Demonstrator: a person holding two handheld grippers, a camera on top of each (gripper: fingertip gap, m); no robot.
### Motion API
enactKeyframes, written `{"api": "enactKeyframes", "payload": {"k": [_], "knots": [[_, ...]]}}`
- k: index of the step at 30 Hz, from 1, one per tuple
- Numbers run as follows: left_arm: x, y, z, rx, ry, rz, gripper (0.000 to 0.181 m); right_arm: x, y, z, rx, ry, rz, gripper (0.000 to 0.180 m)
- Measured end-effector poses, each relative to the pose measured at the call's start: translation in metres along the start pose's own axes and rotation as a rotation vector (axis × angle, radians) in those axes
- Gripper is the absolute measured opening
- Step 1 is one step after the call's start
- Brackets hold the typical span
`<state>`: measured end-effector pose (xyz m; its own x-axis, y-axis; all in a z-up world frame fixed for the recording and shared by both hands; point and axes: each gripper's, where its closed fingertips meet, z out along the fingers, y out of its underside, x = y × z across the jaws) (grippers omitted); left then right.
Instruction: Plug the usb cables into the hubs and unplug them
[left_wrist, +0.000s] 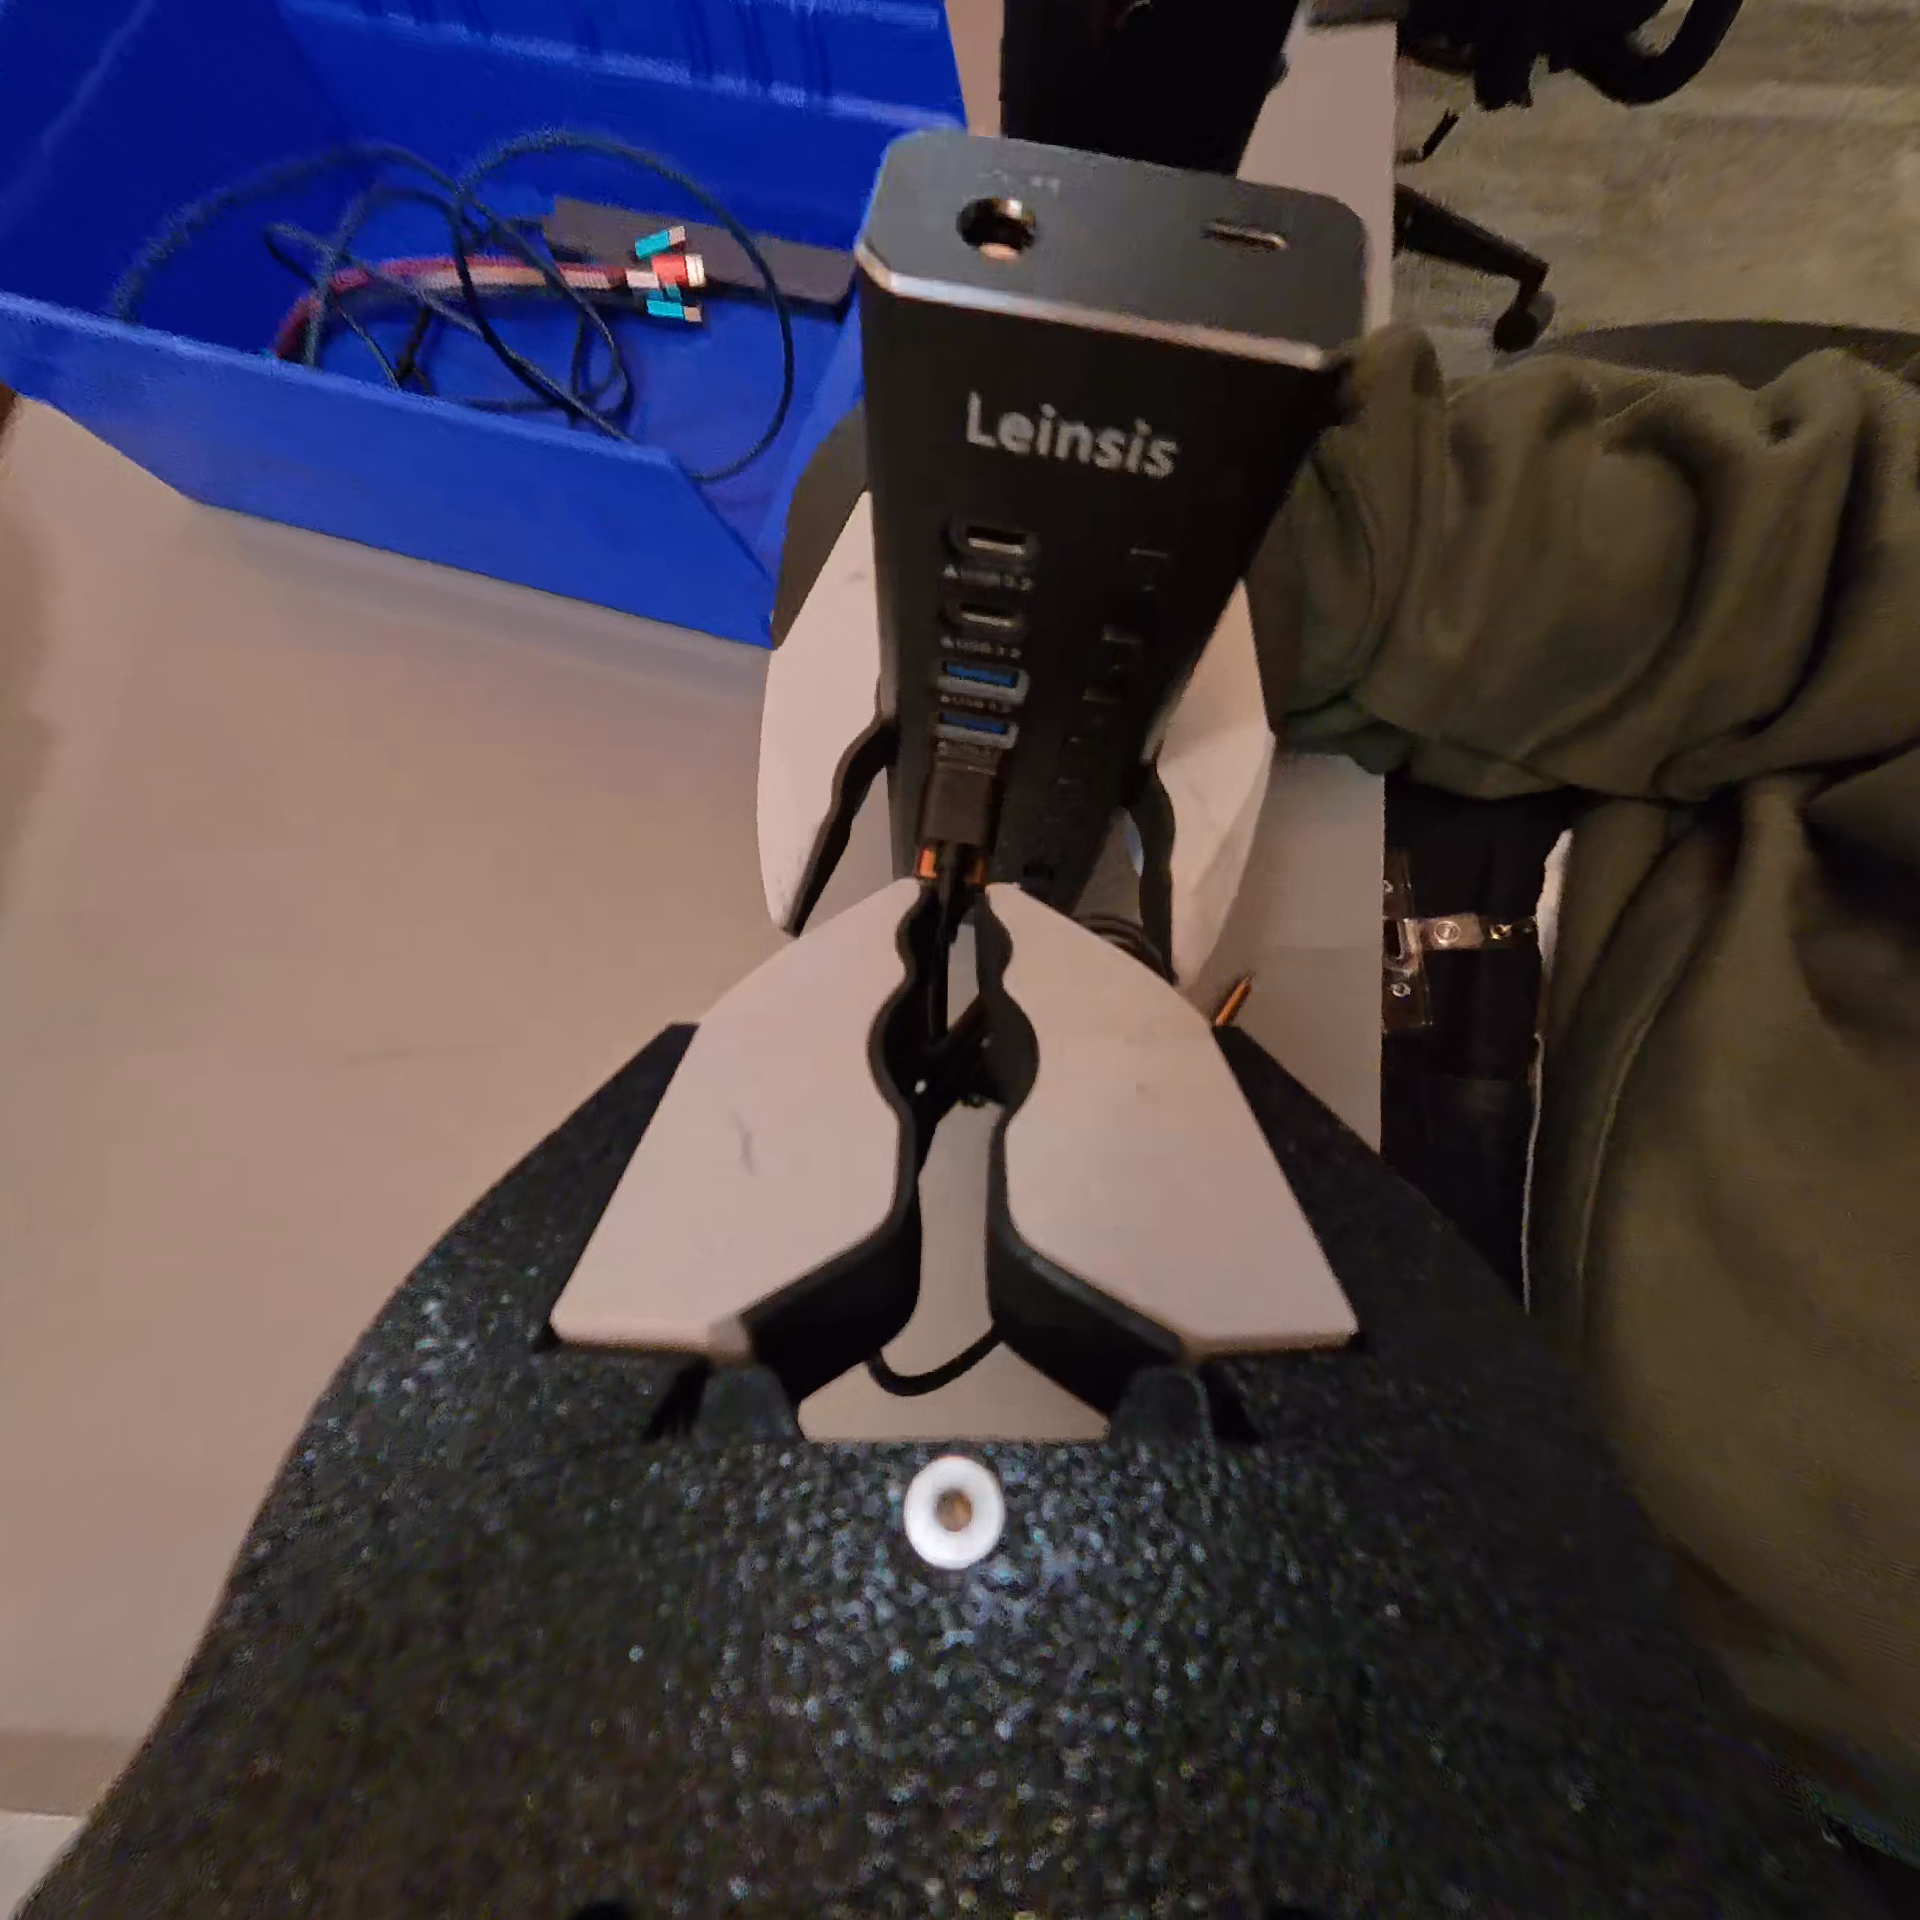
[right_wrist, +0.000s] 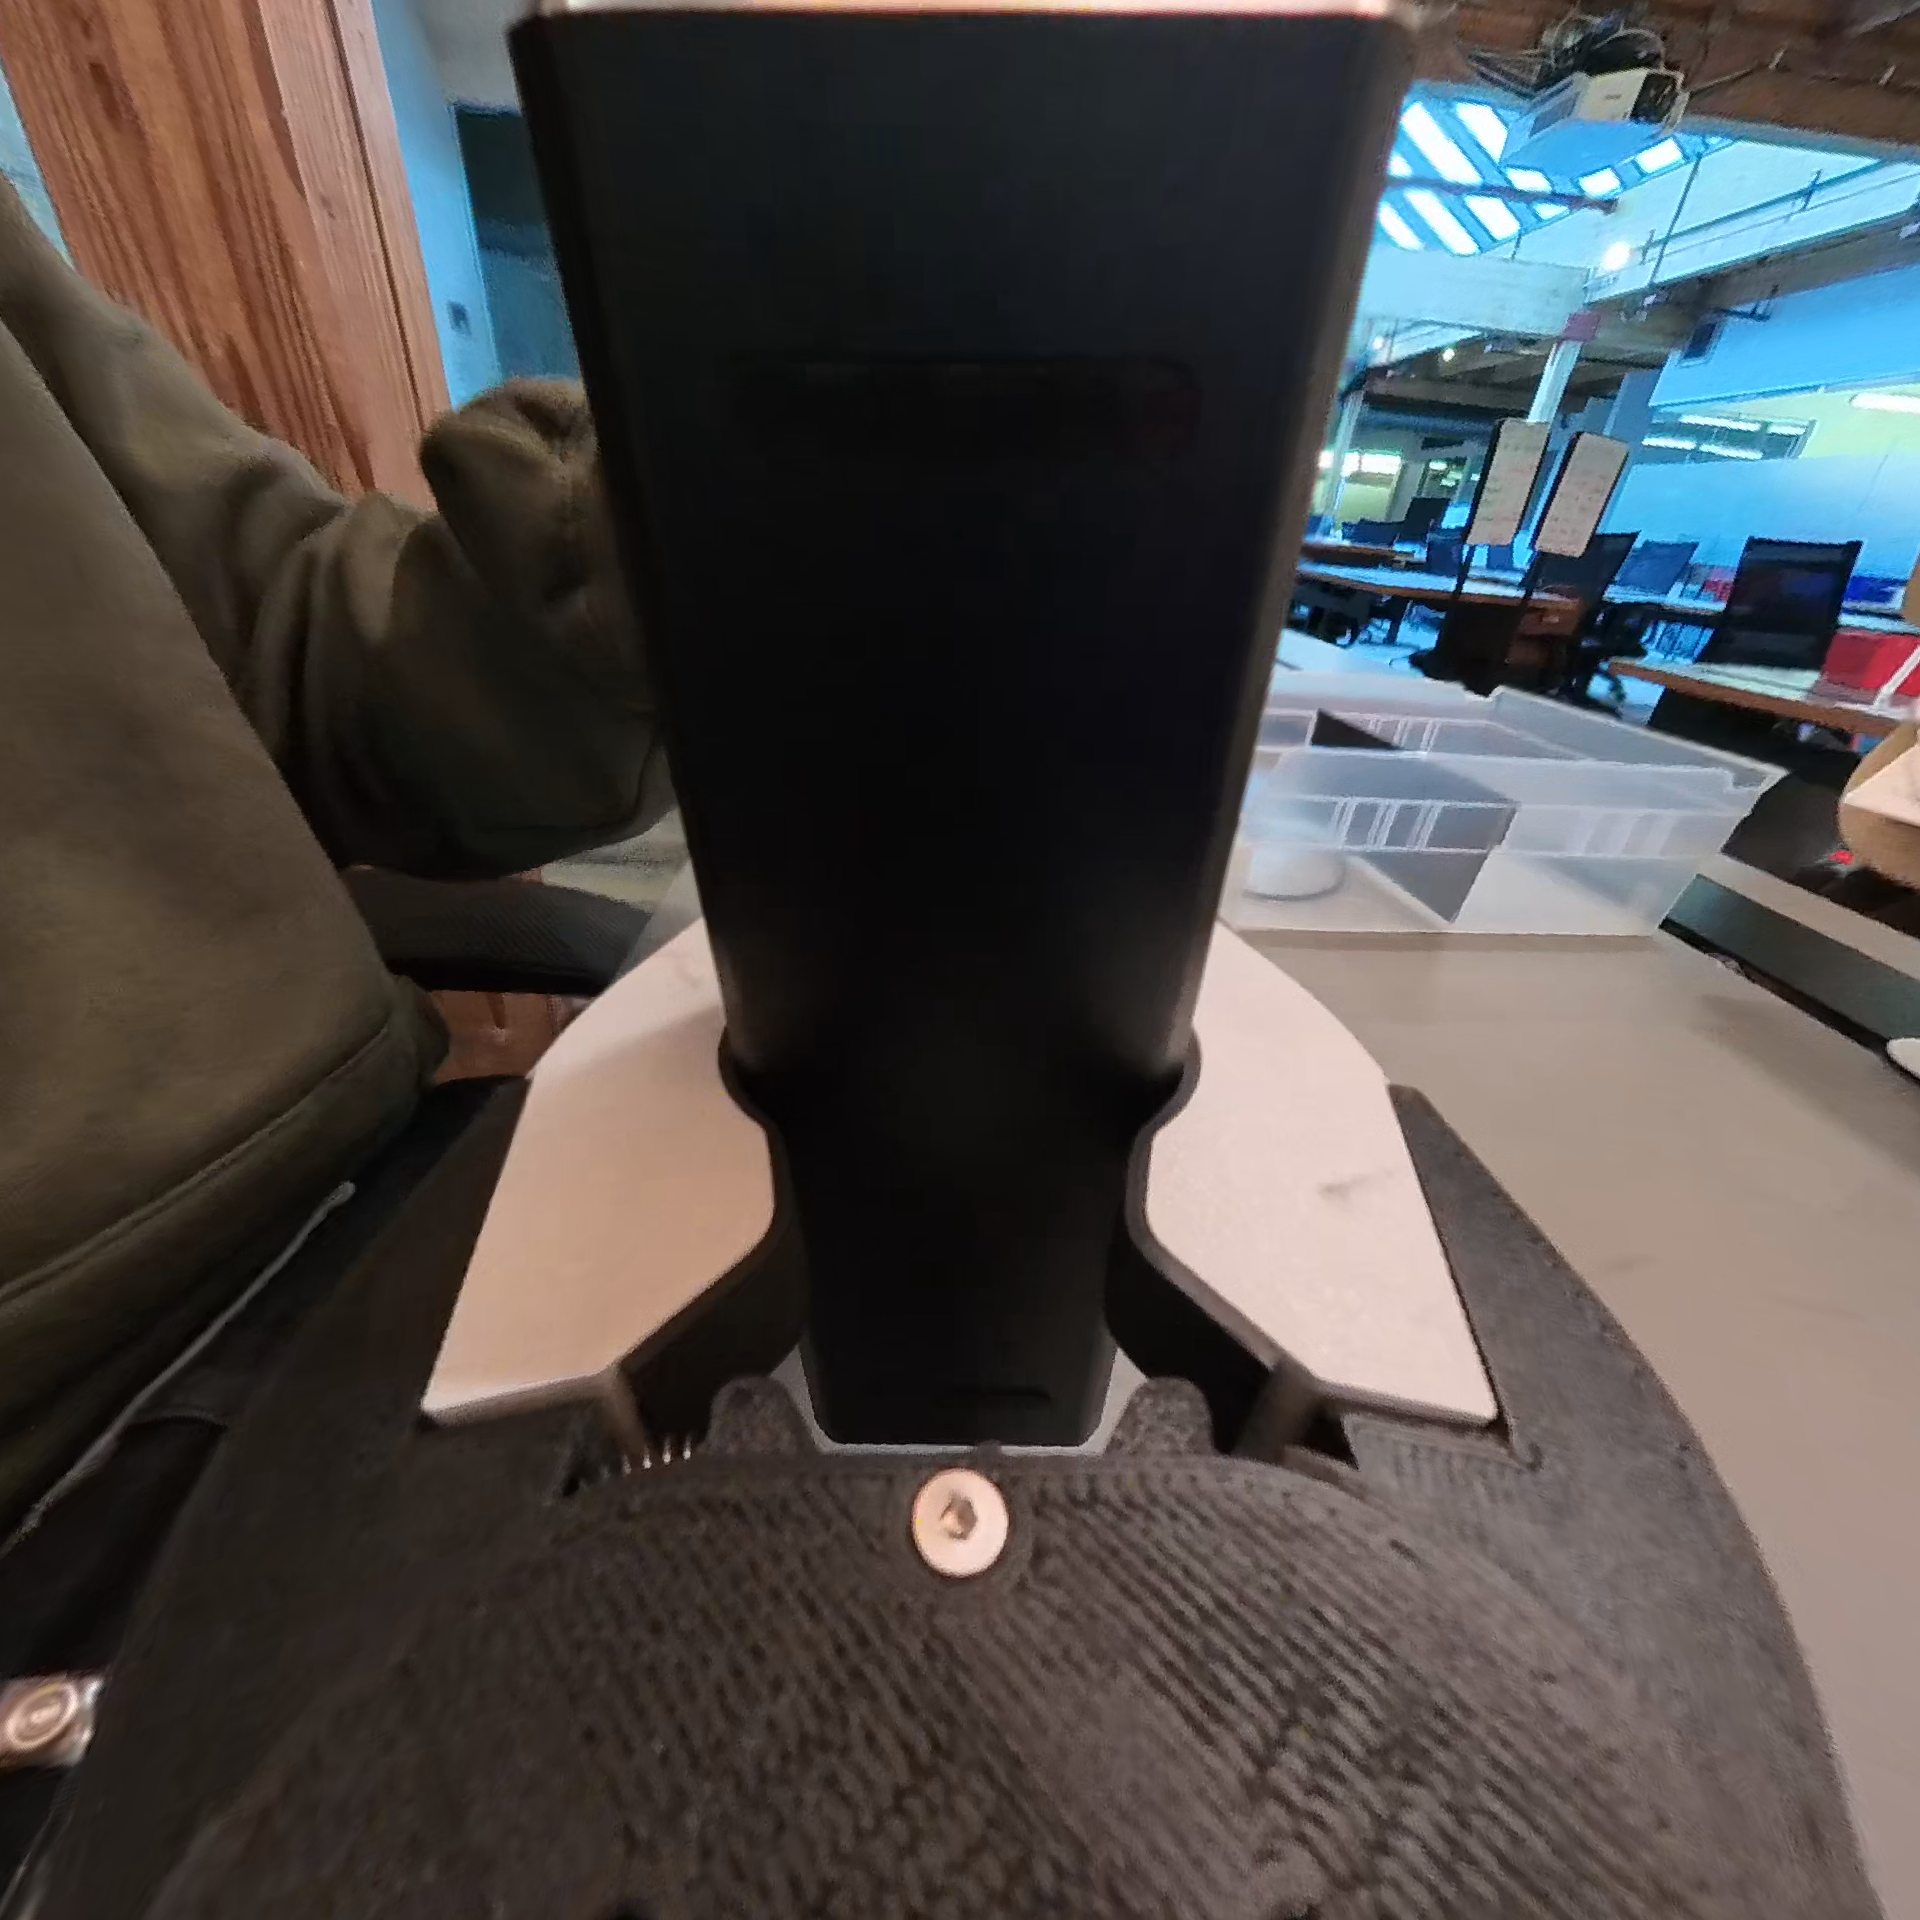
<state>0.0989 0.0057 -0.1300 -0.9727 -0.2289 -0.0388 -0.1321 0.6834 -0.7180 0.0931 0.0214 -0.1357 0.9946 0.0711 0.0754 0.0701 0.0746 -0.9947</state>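
Observation:
A tall black USB hub (left_wrist: 1091, 343) stands on end over the grey table, its port side facing the left wrist view. My right gripper (right_wrist: 956, 1049) is shut on the hub's lower end, and the hub's plain back (right_wrist: 956, 520) fills the right wrist view. The right gripper's grey fingers (left_wrist: 805, 748) show on either side of the hub. A black USB plug (left_wrist: 956, 805) with orange trim sits in a lower port of the hub. My left gripper (left_wrist: 951, 894) is shut on the tail of this plug, and its thin black cable runs back between the fingers.
A blue bin (left_wrist: 416, 457) at the back left holds several loose cables (left_wrist: 468, 301) and a flat dark hub. A person's olive sleeve (left_wrist: 1558, 571) lies right of the hub. Clear plastic bins (right_wrist: 1507, 810) stand on the table (right_wrist: 1558, 1143) at the right. Office chairs are beyond. Less than 4 cm separates the two grippers' tips.

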Motion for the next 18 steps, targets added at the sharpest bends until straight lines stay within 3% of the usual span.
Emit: {"api": "enactKeyframes", "payload": {"k": [6,18], "knots": [[0.002,-0.017,-0.013,0.034,-0.048,0.063,0.015,-0.006,-0.019,-0.005,0.063,-0.013,-0.011,0.072],[0.016,-0.020,-0.011,-0.050,-0.012,0.121,0.010,-0.017,-0.027,0.001,0.054,-0.020,-0.042,0.072]]}}
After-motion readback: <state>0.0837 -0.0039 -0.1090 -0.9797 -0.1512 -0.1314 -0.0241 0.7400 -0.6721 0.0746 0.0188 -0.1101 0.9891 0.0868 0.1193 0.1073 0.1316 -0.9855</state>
